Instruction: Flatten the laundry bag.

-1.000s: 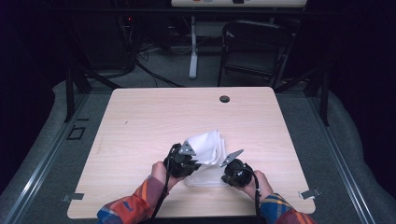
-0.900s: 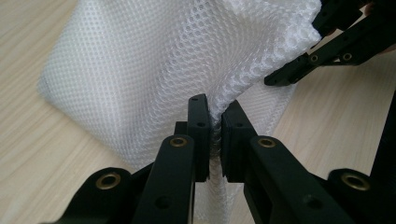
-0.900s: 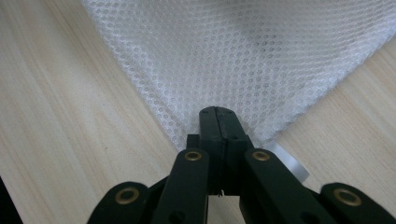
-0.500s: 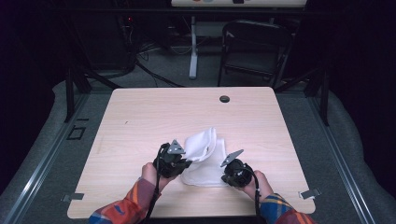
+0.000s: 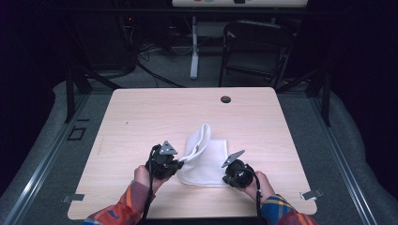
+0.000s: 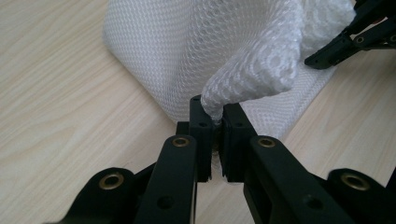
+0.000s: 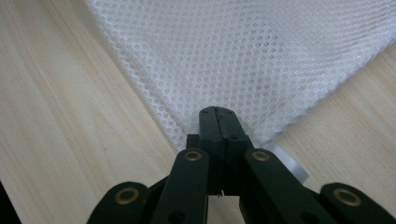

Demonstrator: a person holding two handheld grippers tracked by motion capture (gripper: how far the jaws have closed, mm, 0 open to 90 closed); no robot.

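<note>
You have a white mesh fabric bag [image 5: 204, 157] lying on the near half of the light wooden table [image 5: 141, 117], between your two hands. Whether anything is inside the bag cannot be told; it lies mostly flat, with one raised fold at its left side.

Your left gripper [image 6: 215, 122] is clenched on a bunched corner of the mesh, the cloth rising in a twisted ridge from between the pads. Your right gripper [image 7: 219, 122] is clamped on the bag's near right corner, which lies flat on the wood.

Against the frame a second back: your left gripper now sits further left, and the fold it holds has been drawn leftward and lower. Your right gripper is where it was.
</note>
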